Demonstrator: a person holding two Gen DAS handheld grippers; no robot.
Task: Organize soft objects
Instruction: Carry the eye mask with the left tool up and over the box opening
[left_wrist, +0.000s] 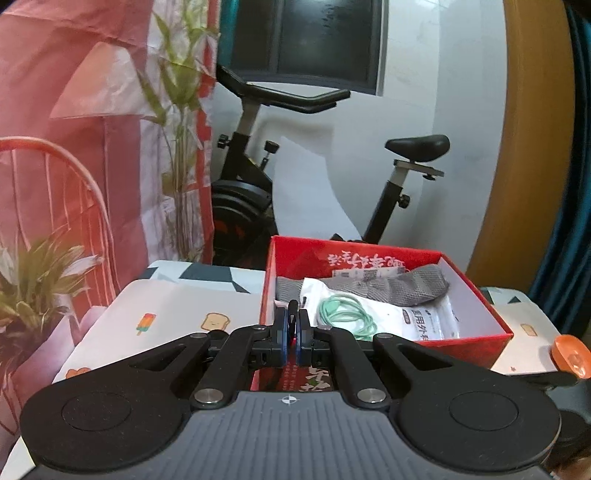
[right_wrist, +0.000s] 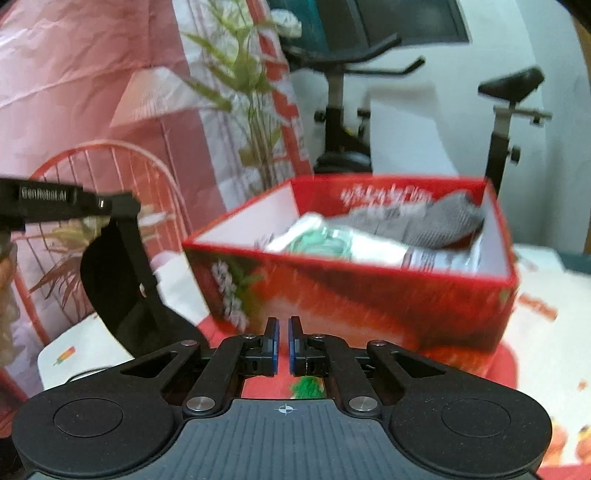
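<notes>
Now, behind the table (left_wrist: 173, 306) an exercise bike (left_wrist: 258, 177) and a leafy plant (left_wrist: 181, 85) crowd the far side. The red box (left_wrist: 476, 341) sits open on top, a grey knit cloth (left_wrist: 413, 288), a white packet (left_wrist: 424, 317) and a mint cord (left_wrist: 343, 314) inside. Table left of it lies bare. The left gripper (left_wrist: 293, 321) is clenched on a thin dark strip at the box's near rim; the right gripper (right_wrist: 282, 332) tilts down, pinched empty, near the box.
</notes>
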